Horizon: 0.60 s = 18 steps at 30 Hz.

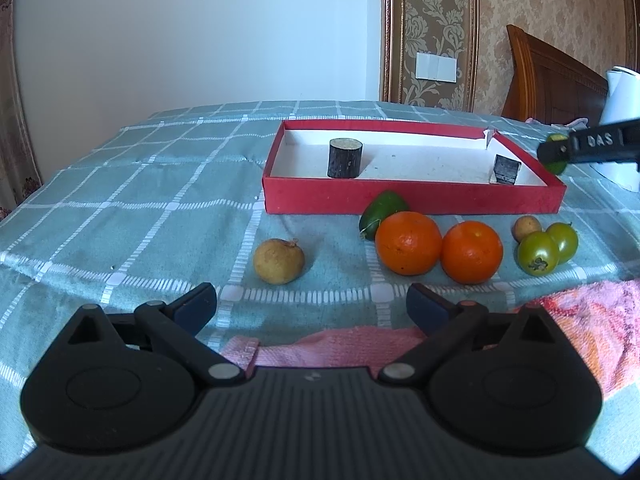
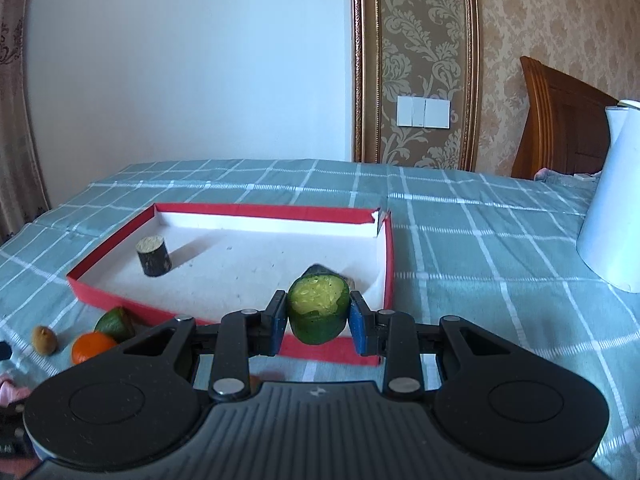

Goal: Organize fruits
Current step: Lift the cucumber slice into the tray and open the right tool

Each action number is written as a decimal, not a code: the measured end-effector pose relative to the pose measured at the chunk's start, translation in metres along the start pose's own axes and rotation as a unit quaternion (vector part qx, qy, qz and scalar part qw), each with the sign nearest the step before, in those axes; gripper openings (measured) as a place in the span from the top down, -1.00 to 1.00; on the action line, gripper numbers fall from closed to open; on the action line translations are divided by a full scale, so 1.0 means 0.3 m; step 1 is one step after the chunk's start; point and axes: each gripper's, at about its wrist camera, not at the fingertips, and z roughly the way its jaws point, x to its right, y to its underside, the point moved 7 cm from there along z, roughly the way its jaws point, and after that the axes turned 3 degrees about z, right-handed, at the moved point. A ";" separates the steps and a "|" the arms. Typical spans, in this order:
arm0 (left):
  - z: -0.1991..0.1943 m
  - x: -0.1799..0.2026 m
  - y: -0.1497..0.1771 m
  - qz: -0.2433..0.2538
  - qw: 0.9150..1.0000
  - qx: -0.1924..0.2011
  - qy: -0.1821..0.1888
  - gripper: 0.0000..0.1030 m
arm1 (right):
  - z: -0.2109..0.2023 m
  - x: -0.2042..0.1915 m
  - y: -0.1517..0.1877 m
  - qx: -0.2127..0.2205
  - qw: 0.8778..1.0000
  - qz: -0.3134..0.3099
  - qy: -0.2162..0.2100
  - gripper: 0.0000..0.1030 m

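A red box (image 1: 412,200) (image 2: 224,210) with a white floor lies on the checked cloth. It holds a dark log piece (image 1: 345,158) (image 2: 154,255) and a dark block (image 1: 506,169). In front of it lie a green fruit (image 1: 383,209), two oranges (image 1: 408,242) (image 1: 471,252), two green tomatoes (image 1: 538,253) (image 1: 563,241), a small tan fruit (image 1: 526,228) and a larger tan fruit (image 1: 279,261). My left gripper (image 1: 312,308) is open, just short of the fruits. My right gripper (image 2: 318,318) is shut on a cut green fruit piece (image 2: 318,306) above the box's near right corner; it also shows in the left wrist view (image 1: 556,152).
A white kettle (image 2: 612,196) (image 1: 620,120) stands to the right of the box. A pink towel (image 1: 580,332) lies at the near edge of the table. A wooden headboard (image 2: 560,120) and wallpapered wall are behind.
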 end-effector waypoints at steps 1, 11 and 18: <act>0.001 -0.001 0.000 0.000 1.000 0.000 0.000 -0.96 | 0.011 0.000 -0.010 0.002 1.000 0.000 0.002 0.38; 0.005 0.002 0.002 0.004 1.000 0.000 0.000 -0.96 | 0.186 0.006 -0.113 0.000 0.999 -0.010 0.043 0.38; 0.007 0.002 0.004 0.002 1.000 0.000 0.000 -0.96 | 0.344 0.026 -0.133 -0.028 0.998 -0.016 0.058 0.38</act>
